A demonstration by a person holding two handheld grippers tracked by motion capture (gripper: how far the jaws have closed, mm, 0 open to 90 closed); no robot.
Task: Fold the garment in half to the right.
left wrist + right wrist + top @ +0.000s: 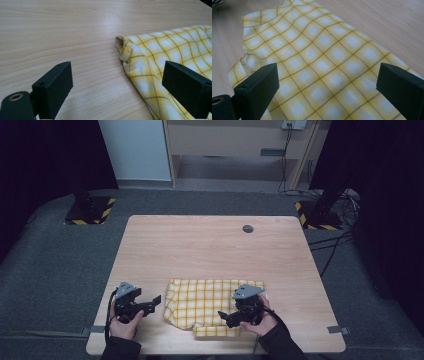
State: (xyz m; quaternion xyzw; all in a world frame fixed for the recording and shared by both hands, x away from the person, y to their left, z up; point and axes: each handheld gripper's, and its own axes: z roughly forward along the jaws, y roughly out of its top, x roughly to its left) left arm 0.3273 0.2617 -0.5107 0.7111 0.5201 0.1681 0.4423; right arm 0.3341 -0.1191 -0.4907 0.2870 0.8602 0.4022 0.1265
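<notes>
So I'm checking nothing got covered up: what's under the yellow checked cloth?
The yellow checked cloth lies folded on the wooden table. Bare wood surrounds it; whatever is beneath its layers is hidden.

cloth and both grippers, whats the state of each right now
yellow checked cloth: folded, lying flat on the table, small flap sticking out at its near edge, held by neither gripper
left gripper: open, jaws wide, beside the cloth's left edge, nothing between them
right gripper: open, jaws wide, over the cloth's near right part, not gripping it
</notes>
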